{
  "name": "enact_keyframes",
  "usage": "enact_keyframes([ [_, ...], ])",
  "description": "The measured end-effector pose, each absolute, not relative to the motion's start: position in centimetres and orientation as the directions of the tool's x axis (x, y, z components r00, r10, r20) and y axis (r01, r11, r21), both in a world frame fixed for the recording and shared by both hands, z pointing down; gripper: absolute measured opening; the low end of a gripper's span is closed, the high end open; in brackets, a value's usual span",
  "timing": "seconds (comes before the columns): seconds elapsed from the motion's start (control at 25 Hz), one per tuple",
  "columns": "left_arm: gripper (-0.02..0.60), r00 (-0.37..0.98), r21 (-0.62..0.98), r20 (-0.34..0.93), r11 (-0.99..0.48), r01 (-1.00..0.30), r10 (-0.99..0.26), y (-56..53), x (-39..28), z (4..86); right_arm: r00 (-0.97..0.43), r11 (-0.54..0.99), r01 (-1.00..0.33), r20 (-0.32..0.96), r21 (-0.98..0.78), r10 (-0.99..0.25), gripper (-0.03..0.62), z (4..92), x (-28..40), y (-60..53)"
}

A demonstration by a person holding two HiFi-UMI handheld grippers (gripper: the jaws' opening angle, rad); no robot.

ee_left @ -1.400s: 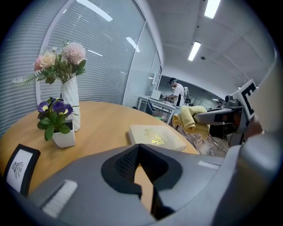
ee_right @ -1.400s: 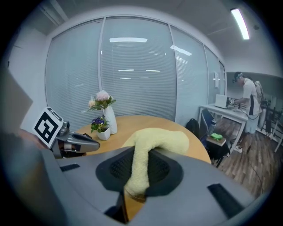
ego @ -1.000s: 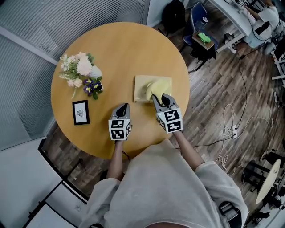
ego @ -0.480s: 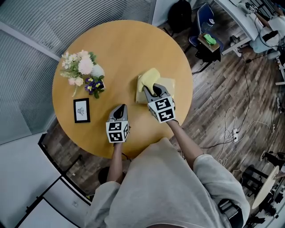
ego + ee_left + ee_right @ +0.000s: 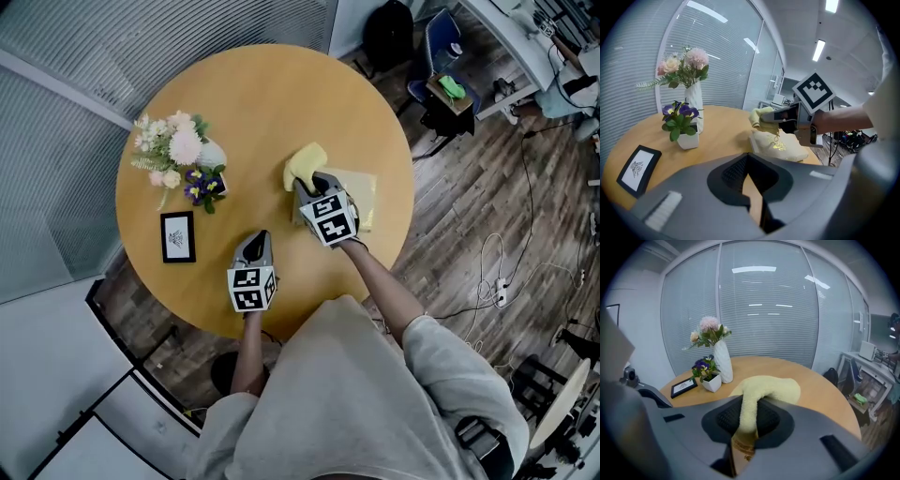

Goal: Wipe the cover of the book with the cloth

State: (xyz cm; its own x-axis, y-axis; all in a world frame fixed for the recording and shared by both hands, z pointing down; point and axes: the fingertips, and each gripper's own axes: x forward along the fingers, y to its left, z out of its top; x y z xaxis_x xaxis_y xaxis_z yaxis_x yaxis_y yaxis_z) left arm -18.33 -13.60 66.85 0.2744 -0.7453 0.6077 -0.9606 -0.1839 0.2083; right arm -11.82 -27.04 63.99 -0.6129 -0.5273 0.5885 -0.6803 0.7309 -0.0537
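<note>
A pale yellow book (image 5: 364, 194) lies flat on the round wooden table (image 5: 253, 94), right of centre. My right gripper (image 5: 314, 181) is shut on a yellow cloth (image 5: 302, 164), and the bunched cloth sticks out past the book's left end. In the right gripper view the cloth (image 5: 768, 387) is pinched in the right gripper (image 5: 749, 405), with the book cover (image 5: 743, 448) showing under it. The left gripper view shows the cloth (image 5: 759, 117) hanging over the book (image 5: 780, 147). My left gripper (image 5: 255, 246) rests on the table near the front edge, shut and empty.
A white vase of pink flowers (image 5: 183, 145) and a small pot of purple flowers (image 5: 199, 183) stand on the table's left side, with a black picture frame (image 5: 176, 236) lying in front of them. Chairs and cables are on the floor to the right.
My right gripper has dragged the cloth leftward across the book cover, from its middle to beyond its left end. The left gripper has stayed put.
</note>
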Motion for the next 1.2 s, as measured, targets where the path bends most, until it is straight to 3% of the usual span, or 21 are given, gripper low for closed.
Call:
enact_keyframes([
  [0.36, 0.006, 0.262, 0.207, 0.617, -0.169, -0.964, -0.742, -13.5, -18.8, 67.2, -0.561, 0.703, -0.701, 0.7, -0.118, -0.442, 0.063, 70.3, -11.0, -27.1],
  [1.2, 0.006, 0.307, 0.196, 0.606, -0.235, -0.952, -0.734, -14.5, -16.1, 66.7, -0.548, 0.668, -0.729, 0.713, -0.15, -0.438, 0.063, 70.8, -8.6, -27.2],
])
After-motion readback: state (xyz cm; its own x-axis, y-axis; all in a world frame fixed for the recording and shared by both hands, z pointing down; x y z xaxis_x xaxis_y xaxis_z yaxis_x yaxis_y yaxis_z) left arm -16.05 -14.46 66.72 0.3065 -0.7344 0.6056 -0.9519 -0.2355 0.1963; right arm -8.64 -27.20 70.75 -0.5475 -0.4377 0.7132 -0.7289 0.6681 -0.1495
